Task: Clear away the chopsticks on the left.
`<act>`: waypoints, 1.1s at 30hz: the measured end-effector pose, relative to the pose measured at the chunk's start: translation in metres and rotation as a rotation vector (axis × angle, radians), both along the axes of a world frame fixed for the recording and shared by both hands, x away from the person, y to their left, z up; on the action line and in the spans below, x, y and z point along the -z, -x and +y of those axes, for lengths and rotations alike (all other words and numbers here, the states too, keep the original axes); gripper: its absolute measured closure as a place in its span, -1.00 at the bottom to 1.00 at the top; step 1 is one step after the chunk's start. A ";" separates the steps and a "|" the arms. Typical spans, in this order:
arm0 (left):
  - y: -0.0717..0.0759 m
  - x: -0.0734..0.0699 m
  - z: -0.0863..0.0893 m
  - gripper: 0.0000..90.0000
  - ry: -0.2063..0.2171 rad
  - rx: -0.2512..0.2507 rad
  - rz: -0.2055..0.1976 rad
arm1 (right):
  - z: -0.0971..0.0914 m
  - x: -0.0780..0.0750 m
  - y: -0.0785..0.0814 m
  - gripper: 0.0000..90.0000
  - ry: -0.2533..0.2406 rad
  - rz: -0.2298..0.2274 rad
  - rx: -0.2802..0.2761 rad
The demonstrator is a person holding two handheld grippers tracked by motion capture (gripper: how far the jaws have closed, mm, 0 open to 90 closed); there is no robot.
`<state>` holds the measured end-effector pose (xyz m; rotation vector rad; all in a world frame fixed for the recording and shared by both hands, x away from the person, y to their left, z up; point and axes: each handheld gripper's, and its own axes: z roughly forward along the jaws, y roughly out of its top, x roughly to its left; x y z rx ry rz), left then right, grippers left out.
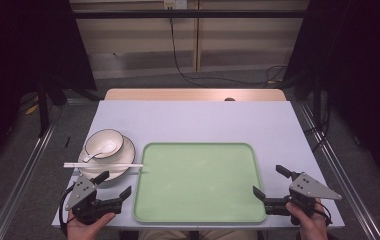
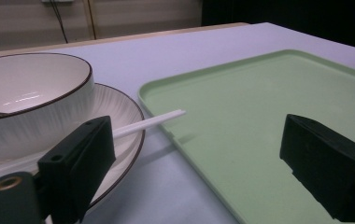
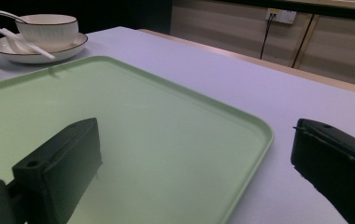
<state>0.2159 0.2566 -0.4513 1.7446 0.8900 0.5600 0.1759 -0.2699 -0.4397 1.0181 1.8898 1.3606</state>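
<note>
An empty pale green tray lies at the table's front middle. To its left a white bowl with a dark rim sits on a white plate, a white spoon resting in the bowl. White chopsticks lie across the plate's near side, tips reaching the tray's edge. My left gripper is open just in front of the plate, nothing between its jaws. My right gripper is open at the tray's right front corner, one jaw over the tray, one over bare table.
The lavender table top stretches bare behind the tray, with a wooden strip along its far edge. Metal frame rails run along both sides. Cables lie on the floor beyond.
</note>
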 end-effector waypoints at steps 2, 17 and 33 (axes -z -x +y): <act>0.001 -0.001 0.002 -0.72 0.003 0.008 0.003 | 0.001 0.000 0.000 -0.96 0.005 0.000 -0.003; -0.003 -0.015 0.038 -0.54 -0.054 -0.018 0.035 | 0.002 0.000 0.000 -0.96 -0.009 -0.004 -0.023; -0.035 -0.009 0.054 -0.11 -0.165 -0.004 0.093 | 0.004 0.001 -0.002 -0.95 -0.020 0.005 -0.047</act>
